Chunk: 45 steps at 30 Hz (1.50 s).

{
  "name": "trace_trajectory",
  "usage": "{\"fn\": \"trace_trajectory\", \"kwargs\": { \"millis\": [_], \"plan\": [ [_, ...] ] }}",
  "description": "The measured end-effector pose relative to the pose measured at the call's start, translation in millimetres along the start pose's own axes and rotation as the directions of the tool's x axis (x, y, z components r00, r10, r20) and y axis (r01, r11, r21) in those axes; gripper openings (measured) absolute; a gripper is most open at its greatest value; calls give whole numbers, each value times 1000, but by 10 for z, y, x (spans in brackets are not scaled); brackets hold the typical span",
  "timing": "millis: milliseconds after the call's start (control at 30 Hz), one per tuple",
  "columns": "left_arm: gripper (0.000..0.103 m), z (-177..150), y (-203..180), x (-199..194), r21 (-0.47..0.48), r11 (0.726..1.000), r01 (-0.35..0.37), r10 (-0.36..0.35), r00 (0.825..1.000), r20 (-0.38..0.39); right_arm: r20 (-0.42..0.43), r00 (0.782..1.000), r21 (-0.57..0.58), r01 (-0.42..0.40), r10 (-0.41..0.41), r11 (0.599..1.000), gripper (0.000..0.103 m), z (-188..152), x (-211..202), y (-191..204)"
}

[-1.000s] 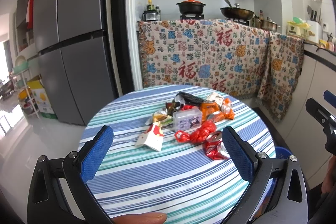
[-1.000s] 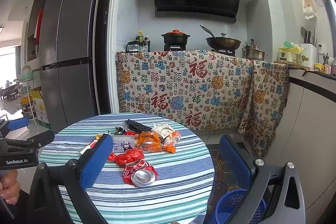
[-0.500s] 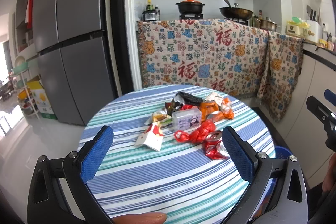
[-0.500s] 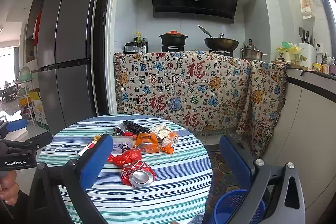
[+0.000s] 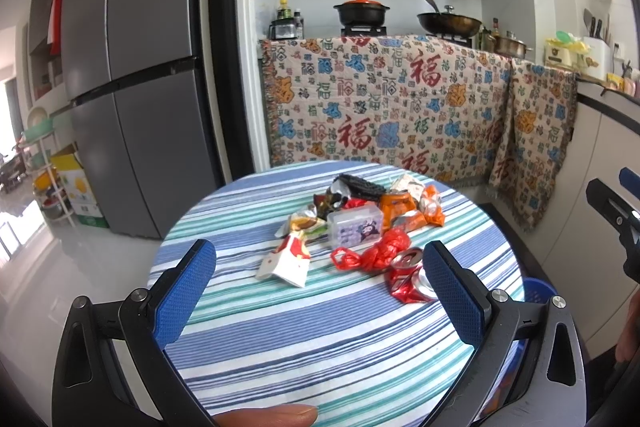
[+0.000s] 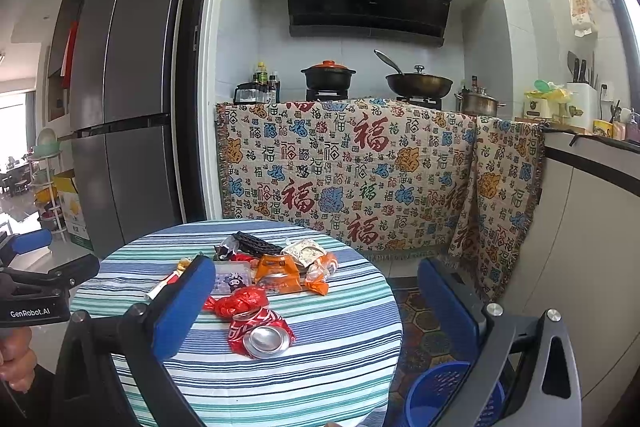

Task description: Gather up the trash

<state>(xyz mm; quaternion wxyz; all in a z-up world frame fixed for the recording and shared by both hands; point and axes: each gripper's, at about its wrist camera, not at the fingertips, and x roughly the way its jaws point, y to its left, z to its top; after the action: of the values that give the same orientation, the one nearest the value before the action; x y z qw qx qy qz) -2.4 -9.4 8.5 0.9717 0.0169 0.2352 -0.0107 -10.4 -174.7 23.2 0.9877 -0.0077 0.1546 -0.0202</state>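
Round surface (image 5: 344, 355) w/ blue-green striped cloth, in a kitchen by a grey fridge (image 5: 132, 75). Trash pile (image 5: 360, 223) sits mid-surface: 1 crushed red can (image 6: 260, 333), 1 knotted red bag (image 5: 376, 251), crinkly wrappers. Left gripper (image 5: 320, 291) & right gripper (image 6: 316, 311): jaws spread wide, holding nothing.

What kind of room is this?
It looks like a home kitchen. There's a tall grey fridge, a stove with a black pot and a wok under a range hood, and a small round table with trash.
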Motion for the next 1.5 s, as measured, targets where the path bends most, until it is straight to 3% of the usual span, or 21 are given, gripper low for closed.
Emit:
{"fn": "trace_trajectory", "kwargs": {
  "millis": [1167, 1500],
  "plan": [
    [103, -21, -59, 2, 1, 1000, -1, 1, 1000, 2, -2, 1000, 4, 0, 0, 1000, 103, 9, -9, -7],
    [103, -138, 14, 128, -4, 1000, 5, -5, 999, -34, -27, 1000, 6, 6, -6, 1000, 103, -77, 84, -45]
  ]
}}
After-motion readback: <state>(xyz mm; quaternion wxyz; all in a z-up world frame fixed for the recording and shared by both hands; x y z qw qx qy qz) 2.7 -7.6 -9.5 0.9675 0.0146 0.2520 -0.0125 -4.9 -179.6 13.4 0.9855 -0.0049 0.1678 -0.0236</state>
